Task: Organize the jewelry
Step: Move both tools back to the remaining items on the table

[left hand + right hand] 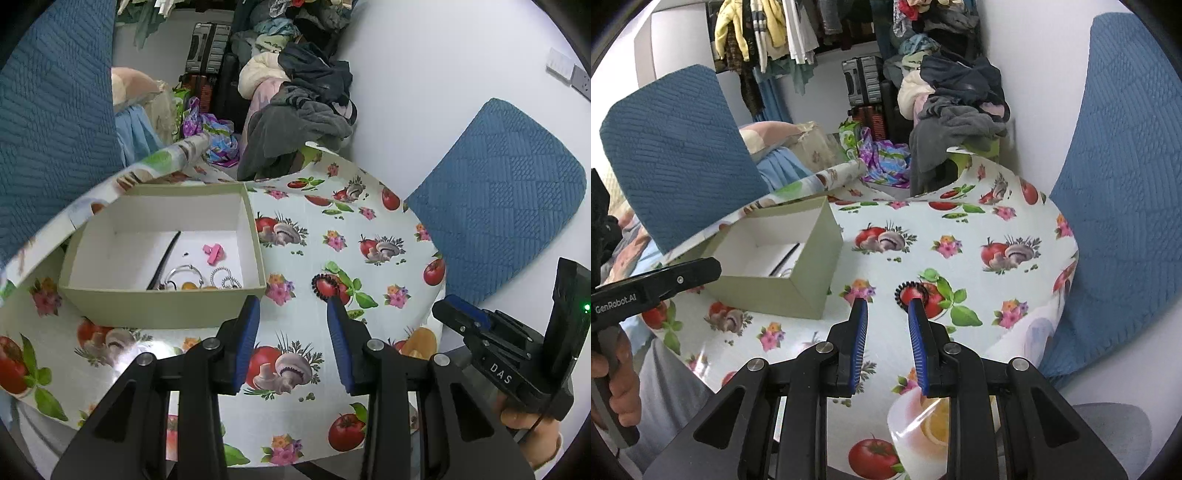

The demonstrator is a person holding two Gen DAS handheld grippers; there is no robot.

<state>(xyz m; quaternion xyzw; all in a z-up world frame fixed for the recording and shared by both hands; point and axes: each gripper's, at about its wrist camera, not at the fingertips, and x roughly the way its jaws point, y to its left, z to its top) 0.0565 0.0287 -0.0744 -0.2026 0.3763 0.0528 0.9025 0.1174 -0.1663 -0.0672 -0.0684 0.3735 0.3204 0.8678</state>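
A pale green cardboard box (pixel 162 308) stands open on the table; it also shows in the right wrist view (pixel 775 291). Inside lie a pink clip (pixel 213 253), silver rings (pixel 225 278), a silver bangle (pixel 184 273) and a black stick (pixel 164 260). A dark beaded bracelet (pixel 325 286) lies on the tablecloth right of the box, also in the right wrist view (pixel 911 293). My left gripper (pixel 293 310) is open and empty, just before the box and bracelet. My right gripper (pixel 886 306) is open, its right fingertip at the bracelet.
The round table (pixel 369 258) has a tomato-and-mushroom print cloth. Blue chairs (pixel 498 206) stand left and right. A pile of clothes (pixel 306 110) lies beyond the far edge. The right gripper's body (pixel 517 350) shows at the table's right edge.
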